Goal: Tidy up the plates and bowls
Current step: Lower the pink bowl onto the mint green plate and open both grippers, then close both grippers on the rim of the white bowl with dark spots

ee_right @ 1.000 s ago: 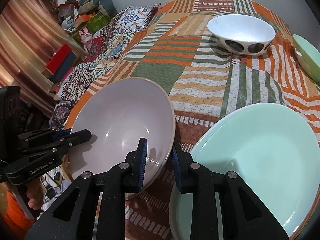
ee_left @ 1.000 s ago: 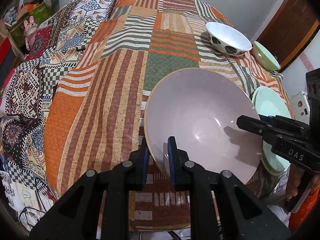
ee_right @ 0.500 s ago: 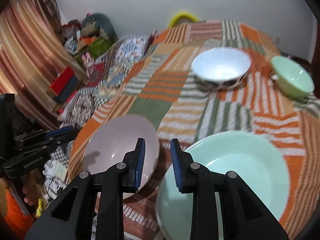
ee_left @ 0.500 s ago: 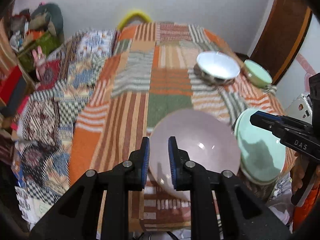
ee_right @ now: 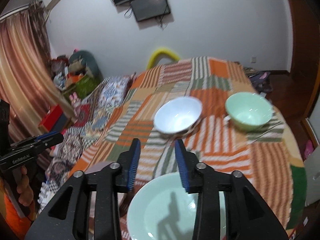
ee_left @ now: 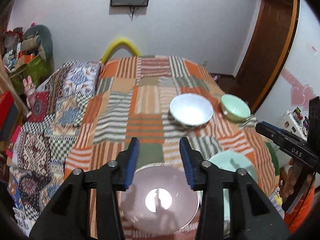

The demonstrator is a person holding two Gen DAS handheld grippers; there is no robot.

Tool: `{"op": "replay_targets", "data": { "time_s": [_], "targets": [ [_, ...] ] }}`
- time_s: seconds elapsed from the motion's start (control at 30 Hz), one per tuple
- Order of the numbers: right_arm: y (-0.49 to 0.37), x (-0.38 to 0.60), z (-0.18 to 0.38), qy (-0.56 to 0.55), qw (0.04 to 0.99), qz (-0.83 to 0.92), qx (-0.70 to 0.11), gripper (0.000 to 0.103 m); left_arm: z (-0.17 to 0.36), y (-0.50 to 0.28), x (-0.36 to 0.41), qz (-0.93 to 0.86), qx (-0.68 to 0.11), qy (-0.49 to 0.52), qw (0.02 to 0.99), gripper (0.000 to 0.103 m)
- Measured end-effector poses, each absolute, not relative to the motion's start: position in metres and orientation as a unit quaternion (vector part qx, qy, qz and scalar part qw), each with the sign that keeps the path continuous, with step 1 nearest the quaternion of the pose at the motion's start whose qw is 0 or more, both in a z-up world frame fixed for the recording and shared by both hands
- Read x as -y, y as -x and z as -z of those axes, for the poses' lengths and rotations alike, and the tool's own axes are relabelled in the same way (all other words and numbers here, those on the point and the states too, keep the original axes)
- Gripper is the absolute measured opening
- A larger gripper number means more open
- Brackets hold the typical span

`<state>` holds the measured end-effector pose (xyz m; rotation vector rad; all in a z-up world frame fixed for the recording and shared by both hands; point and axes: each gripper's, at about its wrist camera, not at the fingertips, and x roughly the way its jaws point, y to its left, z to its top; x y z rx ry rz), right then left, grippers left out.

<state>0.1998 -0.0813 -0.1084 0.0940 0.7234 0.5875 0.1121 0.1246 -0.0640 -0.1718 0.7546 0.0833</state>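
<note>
"DAS" on right hand-held gripper (ee_left: 288,146)

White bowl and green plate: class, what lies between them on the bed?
Only bare striped quilt; nothing stands between the white bowl and the green plate, clearest in the right wrist view.

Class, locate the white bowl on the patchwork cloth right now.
In both wrist views the white bowl sits mid-table on the striped patchwork cloth, directly left of the small green bowl and beyond both large plates.
</note>
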Motion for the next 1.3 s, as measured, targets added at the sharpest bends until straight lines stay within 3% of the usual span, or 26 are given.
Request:
{"op": "replay_targets", "data": {
  "time_s": [0.13,0.33,1.17,1.27,1.3],
  "targets": [
    [-0.212,0.098,0.099,-0.058,0.902,-0.265,-0.335,0.046,0.054,-0.137,-0.115,-0.036,-0.353,0.084,0.931,0.065],
    [-0.236,0.102,0.100,-0.057,0.908,-0.246,-0.334,0.051,0.057,-0.188,-0.106,-0.027,-0.361,0.083,0.929,0.074],
    [-0.349,0.055,0.179,-0.038,0.864,-0.238,-0.443,0.051,0.193,-0.359,-0.121,-0.028,-0.504,0.096,0.858,0.072],
    [-0.354,0.049,0.190,-0.030,0.854,-0.239,-0.462,0.051,0.208,-0.367,-0.124,-0.019,-0.526,0.102,0.844,0.060],
    [-0.356,0.047,0.193,-0.027,0.852,-0.238,-0.466,0.046,0.211,-0.370,-0.124,-0.017,-0.531,0.104,0.841,0.055]
  ]
}}
